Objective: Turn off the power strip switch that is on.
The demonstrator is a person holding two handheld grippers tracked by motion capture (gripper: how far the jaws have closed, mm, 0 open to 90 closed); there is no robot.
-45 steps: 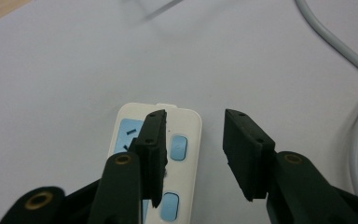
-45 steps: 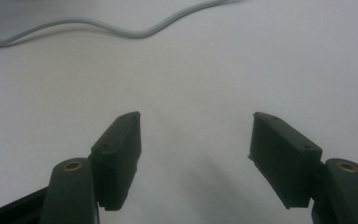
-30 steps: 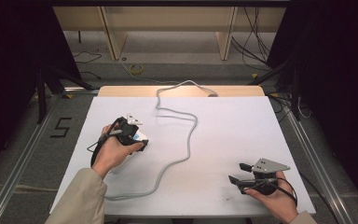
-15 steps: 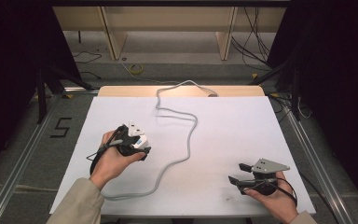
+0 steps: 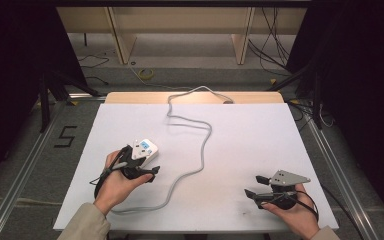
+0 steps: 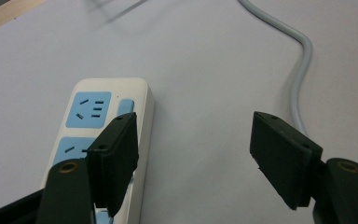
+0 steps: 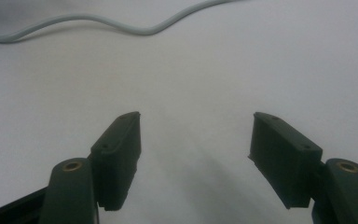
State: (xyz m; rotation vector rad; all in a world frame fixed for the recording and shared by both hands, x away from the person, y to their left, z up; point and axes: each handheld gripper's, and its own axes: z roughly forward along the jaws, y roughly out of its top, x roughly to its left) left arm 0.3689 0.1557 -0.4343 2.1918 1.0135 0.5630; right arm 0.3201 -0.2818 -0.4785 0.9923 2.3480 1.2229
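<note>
Power strip (image 5: pixel 145 150) lies flat on the bench (image 5: pixel 260 135), left of centre, its grey cable (image 5: pixel 203 150) snaking to the far edge. Your left gripper (image 6: pixel 193 154) has just been opening; its fingers (image 6: pixel 114 149) stand wide apart, nothing between them, the strip just beside. Looks released, placement likely done. Your right gripper (image 5: pixel 255 187) rests near right, fingers apart, empty.

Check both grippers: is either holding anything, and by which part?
Nothing is held. The left gripper has just been opening; its jaws stand wide, with the power strip lying beside one jaw, not between them. The right gripper is open over bare table.
</note>
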